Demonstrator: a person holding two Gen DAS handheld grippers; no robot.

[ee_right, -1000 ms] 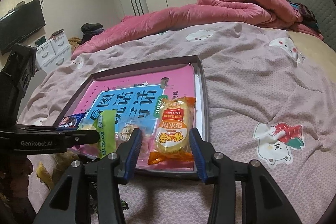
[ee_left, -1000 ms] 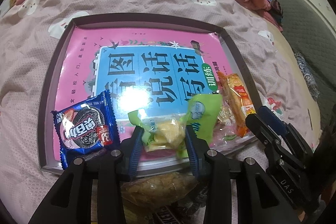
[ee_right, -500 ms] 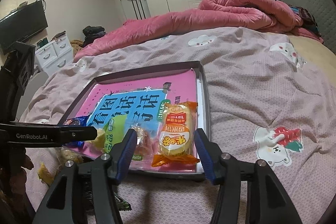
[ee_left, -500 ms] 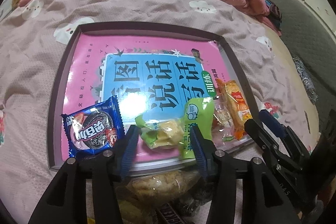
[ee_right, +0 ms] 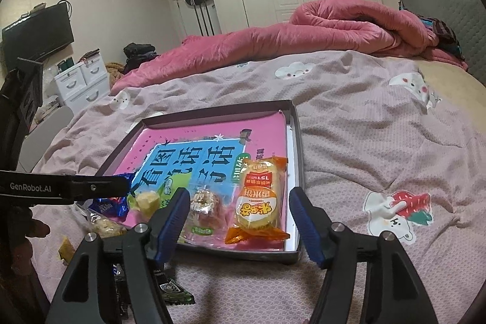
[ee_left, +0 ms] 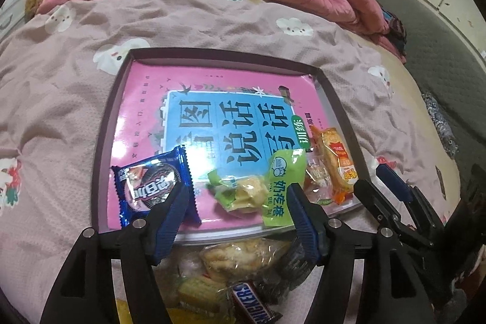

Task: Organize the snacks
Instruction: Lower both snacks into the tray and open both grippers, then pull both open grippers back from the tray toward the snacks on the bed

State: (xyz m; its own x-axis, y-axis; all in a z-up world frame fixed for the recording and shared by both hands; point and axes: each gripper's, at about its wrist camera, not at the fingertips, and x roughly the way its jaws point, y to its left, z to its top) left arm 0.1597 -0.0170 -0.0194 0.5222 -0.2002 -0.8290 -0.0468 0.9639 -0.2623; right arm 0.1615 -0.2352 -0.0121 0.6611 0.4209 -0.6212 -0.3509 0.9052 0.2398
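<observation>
A shallow tray lined with a pink and blue book cover lies on the bed. Along its near edge lie a blue cookie pack, a green snack pack, a clear-wrapped snack and an orange-wrapped cake. My left gripper is open and empty, just short of the tray's near edge, over loose snacks. My right gripper is open and empty, in front of the orange cake; it also shows in the left wrist view.
Loose snacks lie on the bedspread before the tray: a clear pack of pale pastry, a Snickers bar and dark packets. A rolled pink duvet lies at the far side. A grey headboard stands on the right.
Both grippers have drawn back from the tray and opened wider. The green pack and the orange cake stay lying on the tray.
</observation>
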